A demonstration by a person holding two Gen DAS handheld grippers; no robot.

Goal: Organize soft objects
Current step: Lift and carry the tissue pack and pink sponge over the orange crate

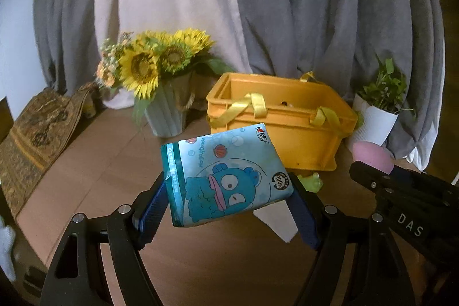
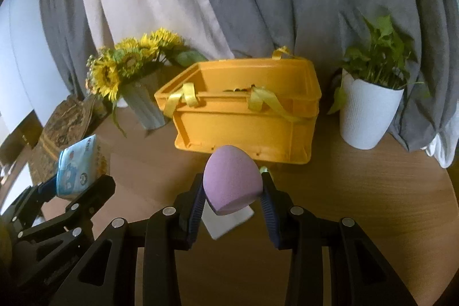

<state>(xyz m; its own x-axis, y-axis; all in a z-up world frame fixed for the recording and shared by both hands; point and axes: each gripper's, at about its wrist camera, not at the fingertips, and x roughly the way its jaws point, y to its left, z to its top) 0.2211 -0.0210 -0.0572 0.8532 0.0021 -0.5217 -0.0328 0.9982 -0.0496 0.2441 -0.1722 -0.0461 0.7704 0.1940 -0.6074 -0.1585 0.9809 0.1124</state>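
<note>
A blue tissue pack (image 1: 226, 177) printed with a cartoon fish is held in the air in front of the yellow crate (image 1: 281, 116), clasped by its two short ends between the blue pads of the left gripper (image 1: 228, 192); the pack is tilted, with its far corner overlapping the front wall of the crate in the left wrist view. A purple egg-shaped sponge (image 2: 232, 179) is grasped by the right gripper (image 2: 233, 191), also raised before the front wall of the crate, with its pointed end toward the camera. In the left wrist view only the rounded top of this sponge (image 1: 371, 157) is seen behind the black body of the right gripper, to the right of the crate; in the right wrist view the tissue pack (image 2: 76, 168) is seen small, to the left of the crate and nearer the camera. A green soft thing (image 1: 311, 181) lies just before the crate, seen more clearly from the left wrist. A white flat piece (image 2: 226, 222) lies on the wooden table (image 2: 358, 191) below the sponge. Yellow ribbon handles (image 2: 186, 96) hang over the rim of the crate. Left of the crate a vase of sunflowers (image 1: 163, 68) stands, and right of it a white pot with a green plant (image 2: 370, 111). Behind the crate grey and pale curtains (image 1: 258, 5) hang.
</note>
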